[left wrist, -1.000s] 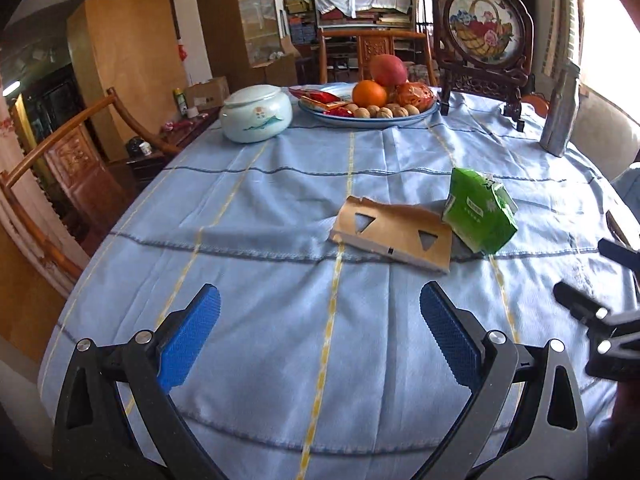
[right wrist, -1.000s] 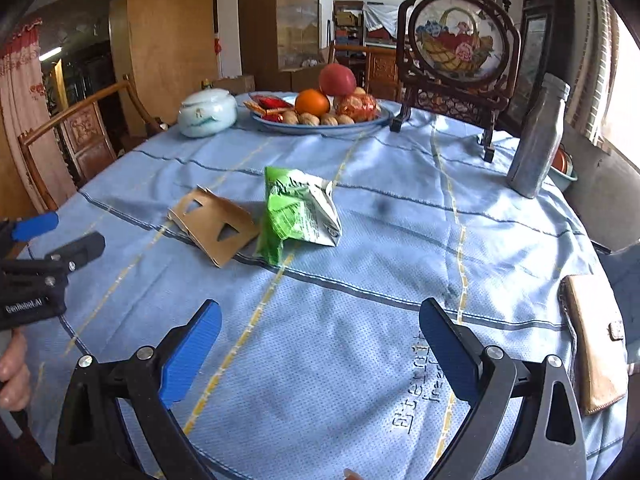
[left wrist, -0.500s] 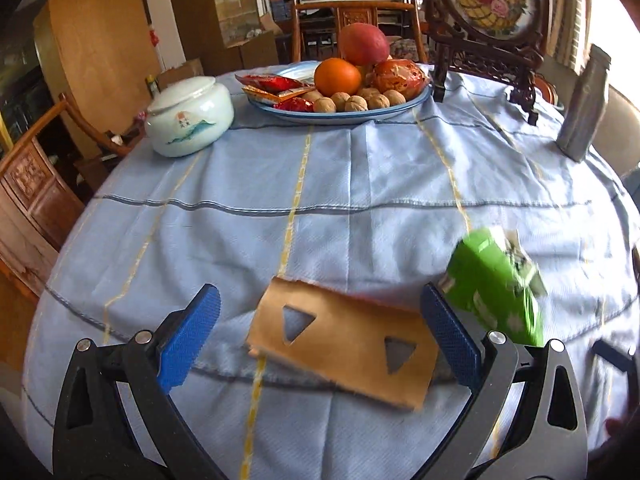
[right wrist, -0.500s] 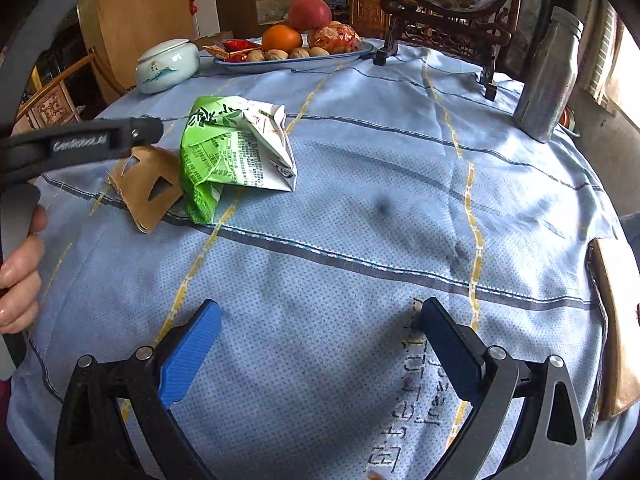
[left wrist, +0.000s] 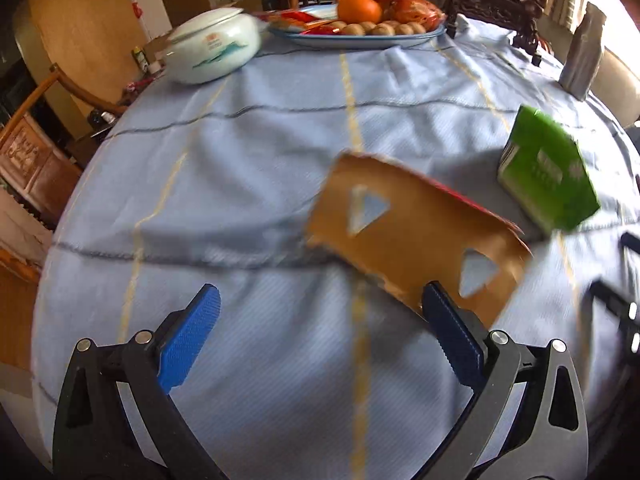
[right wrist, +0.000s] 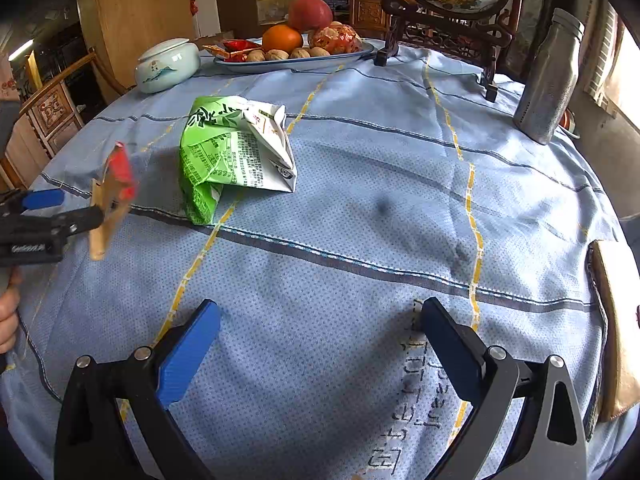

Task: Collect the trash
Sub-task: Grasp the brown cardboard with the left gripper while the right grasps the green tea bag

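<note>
Left tool (left wrist: 318, 308) jaws stand wide; the torn brown cardboard piece (left wrist: 416, 236) is tilted, its near edge against the right-hand pad (grip cannot be confirmed; blurred); right tool (right wrist: 320, 318) wide, holding nothing, above the blue-clothed tabletop (right wrist: 360, 220); crumpled green carton (right wrist: 232, 152) lies ahead.

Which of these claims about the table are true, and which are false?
1. The green carton lies on the blue tablecloth. True.
2. The right gripper is clamping the green carton. False: its fingers are wide apart and hold nothing; the carton lies farther ahead.
3. The brown cardboard piece has triangular cut-outs. True.
4. The silver bottle lies on its side. False: the silver bottle stands upright.
5. The plate holds only bananas. False: the plate holds an orange, nuts and other fruit.
</note>
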